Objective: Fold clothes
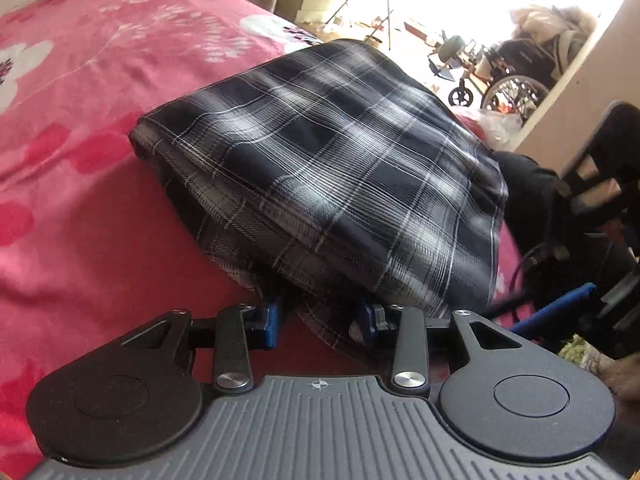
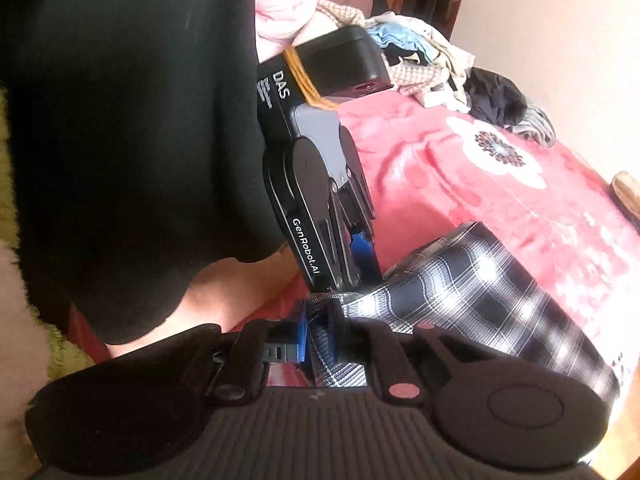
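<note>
Left gripper [image 1: 322,318] sat at near edge of folded plaid garment [image 1: 344,168], blue pads straddling bunched lower layers; whether they pinched cloth couldn't be told, hem hid contact. Right gripper [image 2: 316,336] was clamped on plaid corner, cloth pinched between pads. Garment lay on pink floral blanket [image 1: 80,120], close to bed's near edge. Judged step: final tidy or lift of bundle. Advice: keep both grips level, layers together. Open blanket lay beyond; clothes pile [image 2: 440,68] well apart at far end.
</note>
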The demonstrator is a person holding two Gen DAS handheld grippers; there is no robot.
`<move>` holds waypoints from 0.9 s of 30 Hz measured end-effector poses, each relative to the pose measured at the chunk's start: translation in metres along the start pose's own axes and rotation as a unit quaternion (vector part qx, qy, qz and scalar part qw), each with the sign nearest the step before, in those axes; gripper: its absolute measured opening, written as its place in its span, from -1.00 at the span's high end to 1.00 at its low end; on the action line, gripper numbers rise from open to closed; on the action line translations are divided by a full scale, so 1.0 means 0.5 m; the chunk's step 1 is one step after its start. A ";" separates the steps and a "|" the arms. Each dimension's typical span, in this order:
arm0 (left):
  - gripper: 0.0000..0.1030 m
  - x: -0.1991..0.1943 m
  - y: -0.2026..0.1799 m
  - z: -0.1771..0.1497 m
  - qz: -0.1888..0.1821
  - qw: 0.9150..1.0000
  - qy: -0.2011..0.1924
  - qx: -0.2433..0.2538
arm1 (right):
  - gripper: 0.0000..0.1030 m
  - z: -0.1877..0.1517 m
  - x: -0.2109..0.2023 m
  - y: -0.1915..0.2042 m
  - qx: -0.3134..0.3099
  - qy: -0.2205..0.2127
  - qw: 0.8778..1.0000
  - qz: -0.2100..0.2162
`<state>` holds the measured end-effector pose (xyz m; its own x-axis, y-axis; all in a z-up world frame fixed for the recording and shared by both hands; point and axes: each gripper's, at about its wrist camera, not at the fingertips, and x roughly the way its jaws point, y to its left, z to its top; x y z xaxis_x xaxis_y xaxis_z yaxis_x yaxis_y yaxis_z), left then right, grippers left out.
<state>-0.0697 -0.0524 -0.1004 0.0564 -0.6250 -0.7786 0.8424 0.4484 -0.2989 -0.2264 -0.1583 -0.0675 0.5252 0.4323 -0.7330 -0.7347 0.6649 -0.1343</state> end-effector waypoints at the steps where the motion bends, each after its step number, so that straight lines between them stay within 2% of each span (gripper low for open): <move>1: 0.28 0.002 0.002 0.004 -0.003 1.000 -0.005 -0.007 | 0.85 0.000 -0.002 0.000 0.002 -0.004 1.000 0.004; 3: 0.28 0.011 0.003 0.014 -0.010 0.999 -0.017 -0.025 | 0.85 0.000 0.006 0.005 0.001 -0.003 1.000 0.009; 8: 0.28 0.000 0.017 0.003 -0.016 0.999 -0.017 -0.044 | 0.84 0.002 0.002 -0.002 0.009 0.003 1.000 0.013; 12: 0.27 -0.025 0.029 -0.012 -0.010 0.998 -0.015 -0.065 | 0.81 0.006 -0.028 -0.067 0.087 -0.003 0.996 0.010; 16: 0.27 -0.045 0.038 -0.023 -0.004 0.996 -0.020 -0.084 | 0.74 0.020 -0.022 -0.138 0.184 -0.002 0.983 -0.008; 17: 0.26 -0.050 0.041 -0.026 -0.003 0.996 -0.022 -0.089 | 0.65 0.028 -0.011 -0.137 0.184 0.004 0.983 -0.016; 18: 0.26 -0.054 0.044 -0.028 -0.003 0.995 -0.024 -0.094 | 0.43 0.036 0.000 -0.137 0.184 0.011 0.983 -0.024; 20: 0.26 -0.060 0.050 -0.034 -0.003 0.994 -0.026 -0.102 | 0.14 0.051 0.023 -0.135 0.183 0.024 0.982 -0.039; 25: 0.26 -0.069 0.063 -0.044 -0.007 0.993 -0.035 -0.116 | 0.15 0.070 0.079 -0.109 0.160 0.063 0.983 -0.069; 27: 0.26 -0.071 0.072 -0.046 -0.011 0.991 -0.040 -0.129 | 0.26 0.063 0.097 -0.109 0.162 0.079 0.981 -0.079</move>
<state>-0.0540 0.0006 -0.0962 0.0905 -0.6802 -0.7274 0.6790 0.5765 -0.4546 -0.1473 -0.1545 -0.0745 0.5291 0.2258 -0.8180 -0.4620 0.8852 -0.0546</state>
